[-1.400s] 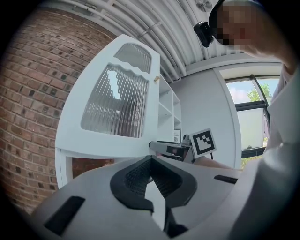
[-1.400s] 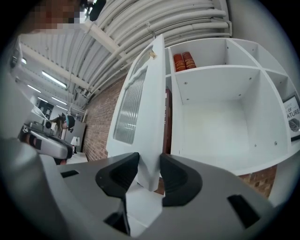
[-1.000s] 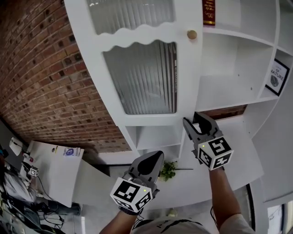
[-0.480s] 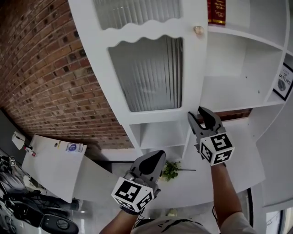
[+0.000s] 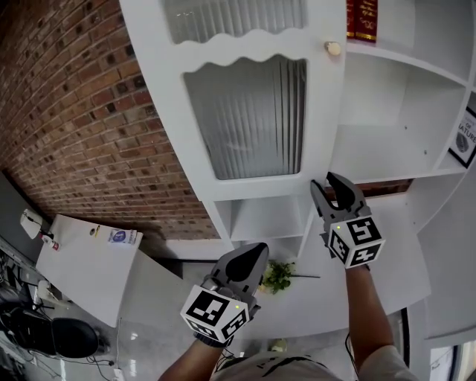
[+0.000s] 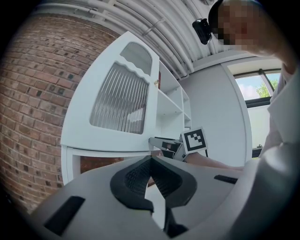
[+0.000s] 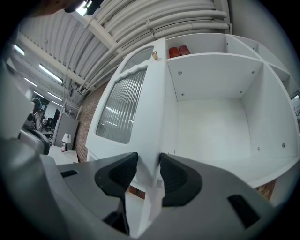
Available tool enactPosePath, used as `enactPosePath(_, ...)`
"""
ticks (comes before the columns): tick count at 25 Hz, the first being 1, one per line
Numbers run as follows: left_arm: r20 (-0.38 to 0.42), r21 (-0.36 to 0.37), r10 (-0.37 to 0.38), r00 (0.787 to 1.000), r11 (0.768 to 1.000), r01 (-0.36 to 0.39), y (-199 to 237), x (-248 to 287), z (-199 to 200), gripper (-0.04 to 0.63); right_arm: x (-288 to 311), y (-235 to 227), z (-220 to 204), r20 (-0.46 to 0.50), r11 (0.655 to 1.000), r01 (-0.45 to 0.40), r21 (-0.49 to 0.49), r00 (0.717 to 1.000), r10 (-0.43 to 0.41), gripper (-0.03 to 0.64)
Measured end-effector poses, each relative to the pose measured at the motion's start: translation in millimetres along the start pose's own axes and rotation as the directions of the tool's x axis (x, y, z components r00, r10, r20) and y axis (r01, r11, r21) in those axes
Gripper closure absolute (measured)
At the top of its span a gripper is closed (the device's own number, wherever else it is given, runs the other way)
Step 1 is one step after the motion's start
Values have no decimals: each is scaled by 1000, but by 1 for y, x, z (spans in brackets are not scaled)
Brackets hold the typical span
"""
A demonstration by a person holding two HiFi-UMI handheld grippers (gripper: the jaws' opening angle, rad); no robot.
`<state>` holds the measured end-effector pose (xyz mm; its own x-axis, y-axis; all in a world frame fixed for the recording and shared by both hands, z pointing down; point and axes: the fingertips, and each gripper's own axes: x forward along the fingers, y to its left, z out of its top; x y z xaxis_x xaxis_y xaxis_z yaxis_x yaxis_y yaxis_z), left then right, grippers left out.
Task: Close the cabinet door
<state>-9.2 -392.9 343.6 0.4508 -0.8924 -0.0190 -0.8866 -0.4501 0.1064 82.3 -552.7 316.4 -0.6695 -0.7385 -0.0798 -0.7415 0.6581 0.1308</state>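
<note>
The white cabinet door (image 5: 245, 111) has a ribbed glass panel and a small round knob (image 5: 332, 48). It stands ajar in front of the open white shelves (image 5: 387, 119). My right gripper (image 5: 332, 187) sits at the door's lower free corner, shut on that edge. In the right gripper view the door's edge (image 7: 151, 140) runs between the two pads of the right gripper (image 7: 149, 173), with the knob (image 7: 153, 55) high above. My left gripper (image 5: 249, 257) hangs lower and to the left, shut and holding nothing. The left gripper (image 6: 151, 168) faces the door (image 6: 119, 98) from the side.
A brick wall (image 5: 82, 126) stands left of the cabinet. Red books (image 5: 362, 18) sit on the top shelf and a framed picture (image 5: 465, 138) leans at the far right. A green plant (image 5: 277, 277) lies below the cabinet. A white table (image 5: 85, 264) is at lower left.
The right gripper and the door's edge have shifted a little right and up in the head view, staying together. The left gripper has hardly moved.
</note>
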Motion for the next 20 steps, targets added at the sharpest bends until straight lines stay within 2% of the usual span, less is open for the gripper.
enactPosePath(11, -1, -10, -18, 1000, 1000, 18, 6, -13, -2, 584, -31, 2, 12, 38, 995, 96, 23, 995, -97, 476)
enactPosePath(20, 10, -22, -47, 999, 999, 47, 9, -42, -5, 584, -67, 79, 10, 18, 999, 43, 19, 999, -43, 557)
